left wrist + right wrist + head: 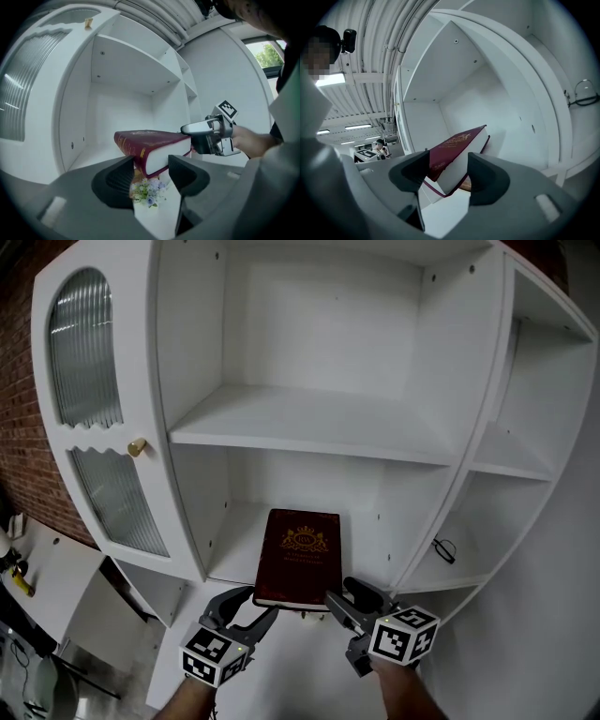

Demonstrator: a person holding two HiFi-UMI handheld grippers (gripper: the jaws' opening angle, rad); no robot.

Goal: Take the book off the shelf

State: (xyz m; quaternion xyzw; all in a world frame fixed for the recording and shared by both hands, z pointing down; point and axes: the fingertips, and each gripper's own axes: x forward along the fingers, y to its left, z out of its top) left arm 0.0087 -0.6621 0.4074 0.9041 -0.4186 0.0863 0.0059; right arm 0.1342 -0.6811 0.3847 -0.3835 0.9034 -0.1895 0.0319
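A dark red book (298,559) with a gold crest lies flat at the front of the lower shelf (232,562), its near end past the edge. My left gripper (255,615) is shut on its near left corner and my right gripper (337,604) on its near right corner. In the left gripper view the book (152,146) sits between the jaws of the left gripper (151,165), with the right gripper (206,136) beyond. The right gripper view has the book (457,150) wedged in the right gripper (449,165), a maroon ribbon hanging below. Something flower-printed (147,190) shows under the book.
The white cabinet has a bare upper shelf (309,423) above. Its ribbed-glass door (98,409) with a gold knob (137,447) stands open at the left. A pair of glasses (444,548) lies on the side shelf to the right. A brick wall lies behind at the left.
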